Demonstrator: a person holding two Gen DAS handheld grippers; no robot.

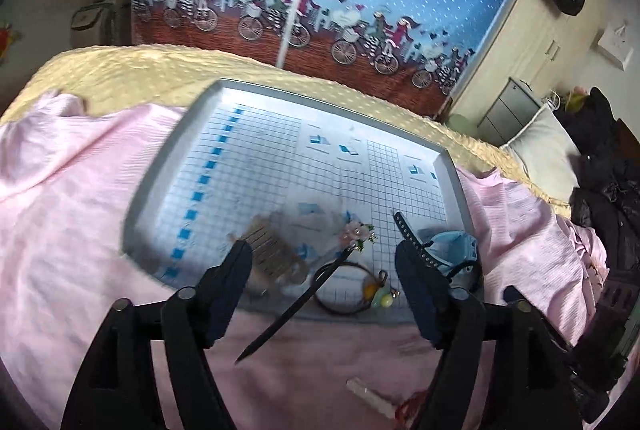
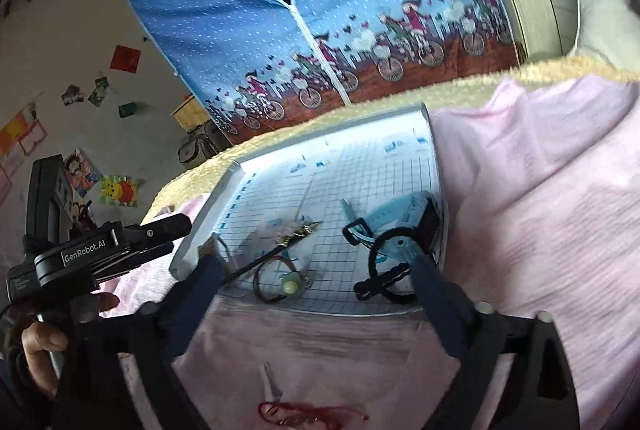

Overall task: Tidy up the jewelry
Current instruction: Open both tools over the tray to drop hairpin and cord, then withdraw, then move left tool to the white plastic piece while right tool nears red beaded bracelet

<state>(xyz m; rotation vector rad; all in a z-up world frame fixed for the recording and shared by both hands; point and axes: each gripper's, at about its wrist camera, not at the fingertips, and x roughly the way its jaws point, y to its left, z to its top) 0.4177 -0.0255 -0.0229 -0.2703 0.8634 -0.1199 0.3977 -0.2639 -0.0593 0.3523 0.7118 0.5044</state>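
Both grippers, left (image 1: 324, 262) and right (image 2: 316, 270), spread wide, gripping nothing, hovering at near edge of gridded tray (image 1: 160, 166); flowered hairpin (image 1: 304, 290) overhanging that edge.

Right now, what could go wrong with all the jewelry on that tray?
1. The black hair stick with the flower top pokes out over the tray edge onto the pink blanket; a bump could flip it off.
2. The tray sits on soft, rumpled bedding, so pressing down might tilt it and slide the ring bracelet away.
3. Both grippers, left gripper and right gripper, are open and close together near the same pieces; they might collide.
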